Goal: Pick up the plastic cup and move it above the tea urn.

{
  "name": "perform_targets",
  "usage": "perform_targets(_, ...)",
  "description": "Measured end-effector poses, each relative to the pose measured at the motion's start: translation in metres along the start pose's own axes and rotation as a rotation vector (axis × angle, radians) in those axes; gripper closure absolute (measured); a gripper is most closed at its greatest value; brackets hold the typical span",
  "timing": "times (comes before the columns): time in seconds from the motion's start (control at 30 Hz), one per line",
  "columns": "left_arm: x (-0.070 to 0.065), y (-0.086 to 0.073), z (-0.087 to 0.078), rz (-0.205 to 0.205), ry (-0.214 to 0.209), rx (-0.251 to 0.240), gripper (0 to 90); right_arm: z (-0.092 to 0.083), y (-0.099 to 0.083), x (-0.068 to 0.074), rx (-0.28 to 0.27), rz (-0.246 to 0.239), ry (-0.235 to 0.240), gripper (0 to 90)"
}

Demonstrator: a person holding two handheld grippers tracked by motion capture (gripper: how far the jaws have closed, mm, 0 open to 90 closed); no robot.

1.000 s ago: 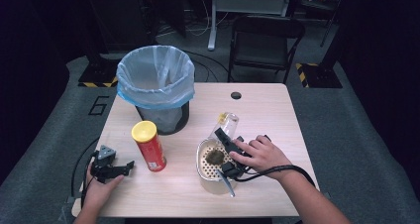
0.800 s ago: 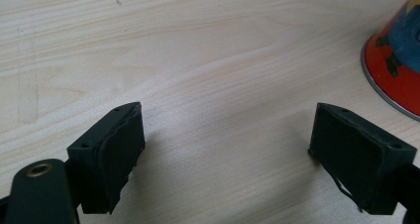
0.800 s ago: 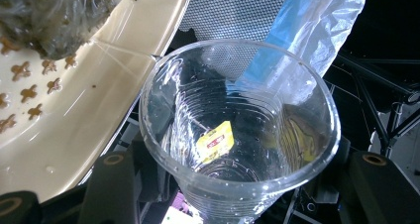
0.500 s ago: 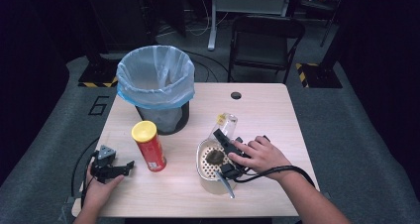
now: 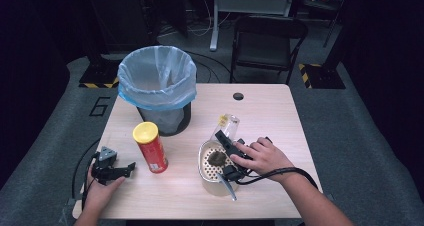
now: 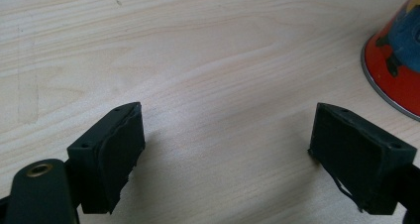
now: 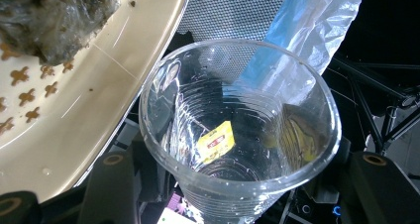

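- So far nothing seems to have gone into the bin, as far as I can tell; what I can see of its blue liner looks bare, though its bottom is hidden from me.
- My left claw rests on the surface, on my side of the bin and well to its left. It is released, jaws wide apart with only bare wood between them. I judge it idle for now.
- Just right of that claw, and in front of the bin, the red can with the yellow lid stands upright and untouched. If it is rubbish too, it is left to do.
- Right of the can and nearer me than the bin sits the cream perforated dish, with a dark, soggy clump lying in it. That has not been emptied.
- My right claw reaches over the dish towards the bin and is grasping the clear plastic cup, one jaw on each side of its wall. The cup is tipped on its side, a yellow tag inside it, close to the bin's right side but not yet over the rim.
- To my mind the work is early: cup in hand, with the carry and the drop ahead, then the dish and perhaps the can.
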State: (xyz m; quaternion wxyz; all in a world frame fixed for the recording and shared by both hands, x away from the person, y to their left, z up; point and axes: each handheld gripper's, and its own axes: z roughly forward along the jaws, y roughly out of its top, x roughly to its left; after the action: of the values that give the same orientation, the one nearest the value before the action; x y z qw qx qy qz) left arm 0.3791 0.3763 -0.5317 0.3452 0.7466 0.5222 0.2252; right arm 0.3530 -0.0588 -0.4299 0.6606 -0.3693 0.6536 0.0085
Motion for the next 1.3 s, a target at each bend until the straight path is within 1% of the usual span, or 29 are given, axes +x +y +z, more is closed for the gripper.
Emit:
perform_targets(0.97, 0.0000, 0.0000, 0.0000, 0.000, 0.000, 0.000, 13.3, -0.0018, -0.0009, -0.0021, 0.003, -0.009, -0.010, 39.7)
perform_targets(1.3, 0.0000, 0.0000, 0.0000, -0.001, 0.000, 0.000, 13.3, -0.0016, -0.0009, -0.0022, 0.003, -0.011, -0.020, 39.7)
